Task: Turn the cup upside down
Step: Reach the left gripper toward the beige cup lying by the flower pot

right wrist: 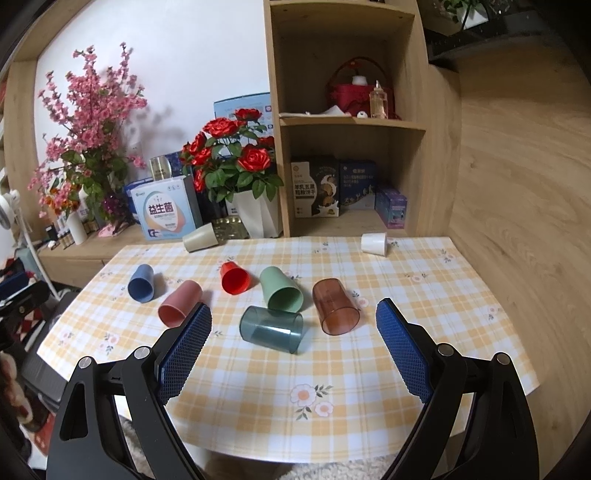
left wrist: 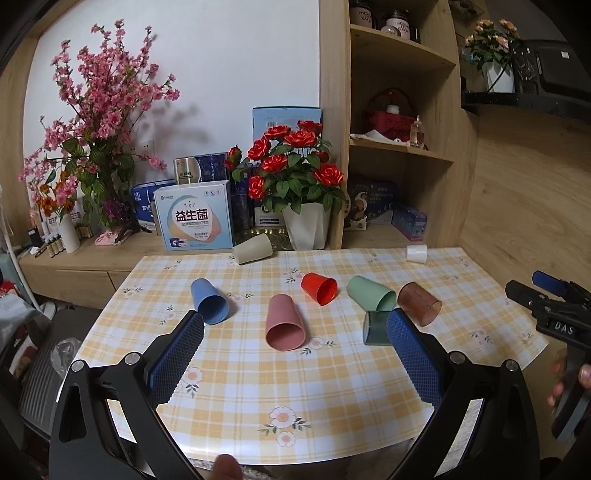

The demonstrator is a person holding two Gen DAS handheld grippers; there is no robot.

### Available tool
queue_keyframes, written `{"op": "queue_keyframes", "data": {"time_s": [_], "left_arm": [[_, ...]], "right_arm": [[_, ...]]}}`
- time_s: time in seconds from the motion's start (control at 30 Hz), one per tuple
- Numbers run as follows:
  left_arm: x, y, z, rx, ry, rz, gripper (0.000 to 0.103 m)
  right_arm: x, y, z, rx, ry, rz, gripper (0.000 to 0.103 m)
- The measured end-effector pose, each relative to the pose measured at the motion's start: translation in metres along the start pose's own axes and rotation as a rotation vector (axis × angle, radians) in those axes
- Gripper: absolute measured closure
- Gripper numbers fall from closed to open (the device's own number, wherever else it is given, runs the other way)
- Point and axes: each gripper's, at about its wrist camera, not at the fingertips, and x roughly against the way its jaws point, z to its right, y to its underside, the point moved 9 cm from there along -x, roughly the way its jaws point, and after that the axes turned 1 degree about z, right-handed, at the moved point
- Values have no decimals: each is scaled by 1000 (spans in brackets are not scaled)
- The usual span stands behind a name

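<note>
right hand-held gripper (left wrist: 546,295) marked "das", box (left wrist: 194,218) reading "益生菌"

Soft even daylight, faint wall (left wrist: 221,55) shadows, strong fisheye bending, dark corners.

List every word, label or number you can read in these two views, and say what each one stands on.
"益生菌" – front of the white box by the red roses.
"DAS" – white letters on the right gripper, seen from the left wrist view.
"羊乳玄黑" – dark box on the lowest shelf; its next line is too blurred.
Writing on the top-shelf jars, the steel tin and the other boxes: too small or blurred.
</note>
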Motion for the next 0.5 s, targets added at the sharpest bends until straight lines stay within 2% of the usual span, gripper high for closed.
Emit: {"op": "queue_keyframes", "data": {"time_s": [0.07, 0.13, 0.3, 0.5], "left_arm": [[-2, 3, -10, 31, -8, -5, 6], [-8, 7, -28, 81, -63, -18, 6], [-32, 27, -66, 157, -121, -106, 6], [-53, 52, -95, 191, -119, -177, 6]], "right_arm": [[-13, 5, 4, -13, -9, -26, 13], [-25, 11, 10, -27, -3, -47, 13], [-57, 28, 21, -72, -15, -103, 13], [-85, 46, 24, -101, -39, -150, 13]]}}
